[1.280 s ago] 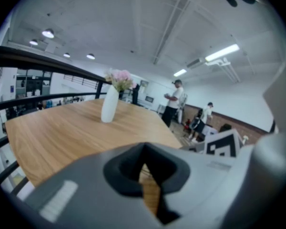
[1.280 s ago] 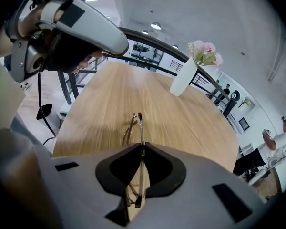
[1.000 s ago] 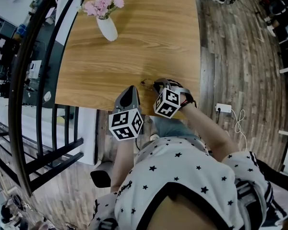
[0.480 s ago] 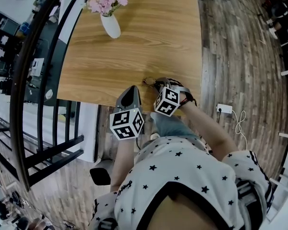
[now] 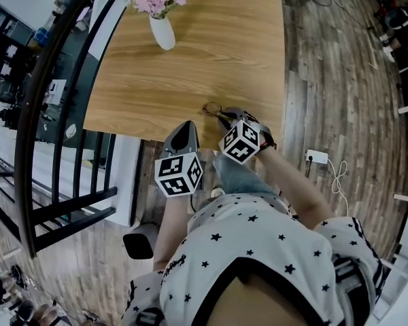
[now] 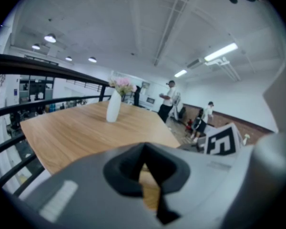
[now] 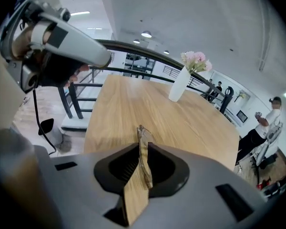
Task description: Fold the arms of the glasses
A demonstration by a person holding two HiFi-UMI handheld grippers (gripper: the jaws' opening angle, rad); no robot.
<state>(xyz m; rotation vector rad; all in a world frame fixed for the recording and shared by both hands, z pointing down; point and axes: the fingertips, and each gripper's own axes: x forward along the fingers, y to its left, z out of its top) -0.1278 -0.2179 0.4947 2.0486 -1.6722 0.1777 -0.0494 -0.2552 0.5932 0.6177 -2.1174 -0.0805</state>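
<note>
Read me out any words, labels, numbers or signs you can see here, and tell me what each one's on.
No readable text anywhere.
Left cube and right cube: black-and-white square markers, no letters.
White sheet at far left: too small to read.
Glasses: no print visible.
</note>
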